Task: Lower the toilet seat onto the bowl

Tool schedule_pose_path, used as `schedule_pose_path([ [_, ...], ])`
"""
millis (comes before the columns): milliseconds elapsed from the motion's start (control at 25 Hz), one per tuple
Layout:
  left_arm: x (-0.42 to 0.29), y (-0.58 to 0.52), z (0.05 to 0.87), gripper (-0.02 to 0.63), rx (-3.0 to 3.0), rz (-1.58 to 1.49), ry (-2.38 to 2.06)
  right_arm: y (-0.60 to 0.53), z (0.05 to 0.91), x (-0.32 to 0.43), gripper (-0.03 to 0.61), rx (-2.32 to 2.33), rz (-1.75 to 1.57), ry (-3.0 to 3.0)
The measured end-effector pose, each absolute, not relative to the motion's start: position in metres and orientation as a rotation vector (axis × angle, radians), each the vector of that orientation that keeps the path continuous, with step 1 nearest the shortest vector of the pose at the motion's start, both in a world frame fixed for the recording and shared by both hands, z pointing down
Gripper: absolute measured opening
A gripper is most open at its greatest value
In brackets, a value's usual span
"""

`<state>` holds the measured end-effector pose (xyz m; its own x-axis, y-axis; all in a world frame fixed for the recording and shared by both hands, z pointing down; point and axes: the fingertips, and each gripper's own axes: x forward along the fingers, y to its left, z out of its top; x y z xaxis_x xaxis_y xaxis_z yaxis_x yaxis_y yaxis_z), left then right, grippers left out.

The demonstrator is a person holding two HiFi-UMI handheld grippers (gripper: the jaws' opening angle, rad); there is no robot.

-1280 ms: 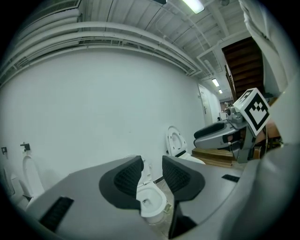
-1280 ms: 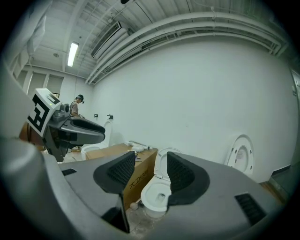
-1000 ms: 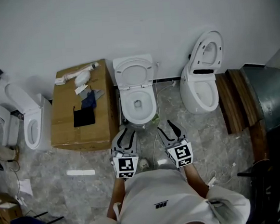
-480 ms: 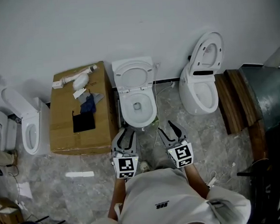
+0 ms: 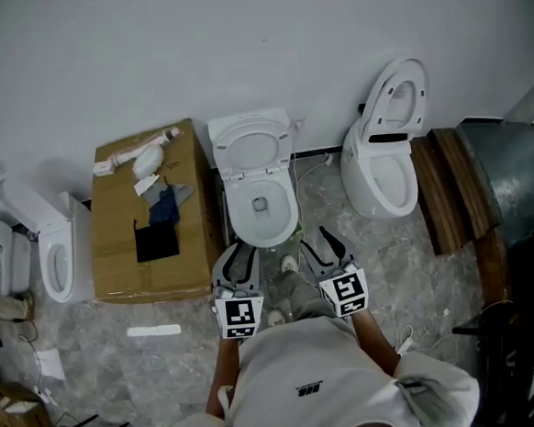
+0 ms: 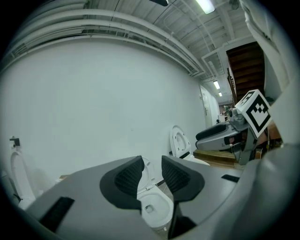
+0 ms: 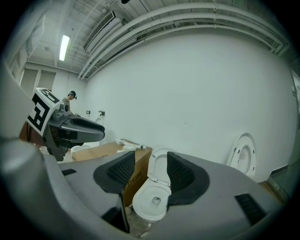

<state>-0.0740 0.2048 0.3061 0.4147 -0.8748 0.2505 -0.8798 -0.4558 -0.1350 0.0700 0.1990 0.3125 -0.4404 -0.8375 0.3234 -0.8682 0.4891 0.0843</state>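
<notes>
Seat (image 5: 254, 150) upright behind bowl (image 5: 264, 219).
Your left tool (image 5: 242, 253) closing together, empty; right tool (image 5: 317, 241) spread, empty; both near bowl front.

Left gripper (image 5: 245, 253) jaws together, right gripper (image 5: 316, 240) jaws apart.

The grey marbled floor (image 5: 409, 261) carries a left toilet (image 5: 54, 257), a centre toilet (image 5: 260, 208) and a right toilet (image 5: 379, 176). A cardboard box (image 5: 123, 256) stands between the left and centre toilets. A white strip (image 5: 154, 331) lies near the box.

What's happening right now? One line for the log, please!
toilet seat: up, untouched | bowl: uncovered | left tool: shut, empty | right tool: open, empty | both: short of bowl
</notes>
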Motion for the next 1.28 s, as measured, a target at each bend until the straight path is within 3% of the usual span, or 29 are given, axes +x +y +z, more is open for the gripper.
schedule_pose_path([
  [1280, -0.035, -0.031, 0.297, 0.14, 2.445, 0.458, -1.849, -0.057, 0.31, 0.113, 0.216, 1.242, 0.22, -2.565],
])
